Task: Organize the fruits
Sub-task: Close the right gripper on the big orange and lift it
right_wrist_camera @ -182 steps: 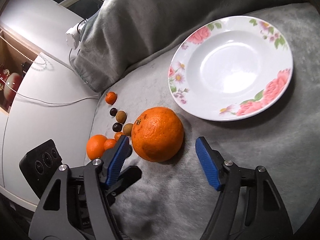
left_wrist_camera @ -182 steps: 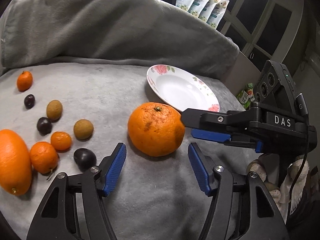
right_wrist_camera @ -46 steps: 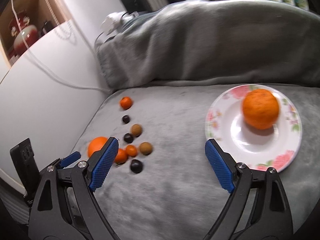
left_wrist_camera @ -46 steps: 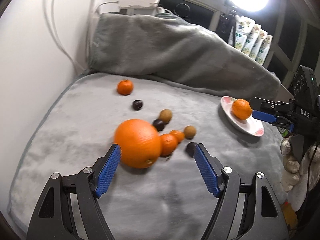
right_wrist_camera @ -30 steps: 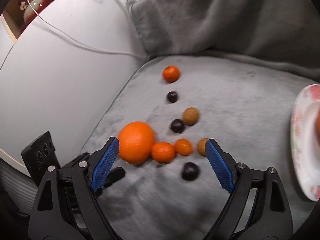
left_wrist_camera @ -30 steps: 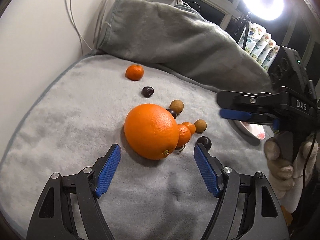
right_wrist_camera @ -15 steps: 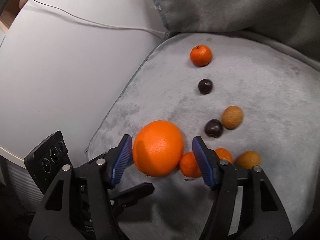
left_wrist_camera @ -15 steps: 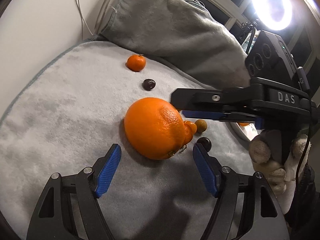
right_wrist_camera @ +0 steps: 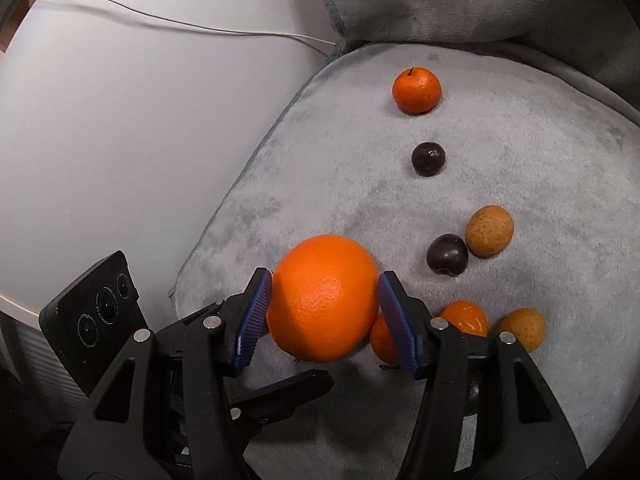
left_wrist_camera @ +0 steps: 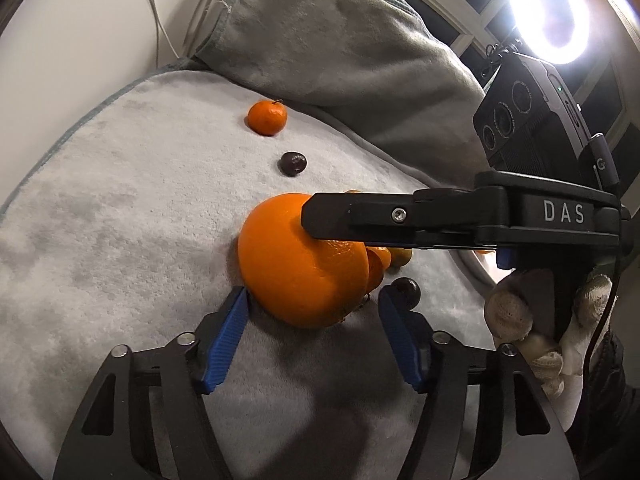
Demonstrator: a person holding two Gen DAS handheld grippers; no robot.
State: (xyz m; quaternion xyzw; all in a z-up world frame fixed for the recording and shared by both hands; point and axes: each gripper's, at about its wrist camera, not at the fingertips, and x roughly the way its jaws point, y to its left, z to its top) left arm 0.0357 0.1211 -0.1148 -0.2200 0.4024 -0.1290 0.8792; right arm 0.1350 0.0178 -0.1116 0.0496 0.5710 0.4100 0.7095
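Fruits lie scattered on a grey plush blanket (right_wrist_camera: 520, 128); the item in hand is the large orange (right_wrist_camera: 324, 300), sitting at the near-left end of the loose cluster.

Right gripper (right_wrist_camera: 324, 312): jaws closing, one blue pad on each flank of the large orange, and in its own view both pads appear to touch the peel. The straddle across the widest part is presumably chosen so the round fruit cannot squirt out sideways. A small mandarin (right_wrist_camera: 382, 338) sits touching the orange behind the right-hand pad, a likely nuisance on lifting.

Left gripper (left_wrist_camera: 312, 320): jaws closing but clear of the fruit, the orange (left_wrist_camera: 300, 264) just ahead of the pad tips; nothing held. It seems stationed as a stop against rolling.

Other fruit: a mandarin (right_wrist_camera: 417, 90) and a dark plum (right_wrist_camera: 428, 159) well apart toward the far edge; a second plum (right_wrist_camera: 447, 254) touching a brown fruit (right_wrist_camera: 489, 231).

Change noted: a second ago the right gripper stood wide, well short of the cluster; half a second ago it bracketed the orange with gaps on both sides. Those gaps are now gone. An earlier orange already rests on the plate, out of clear view at present.
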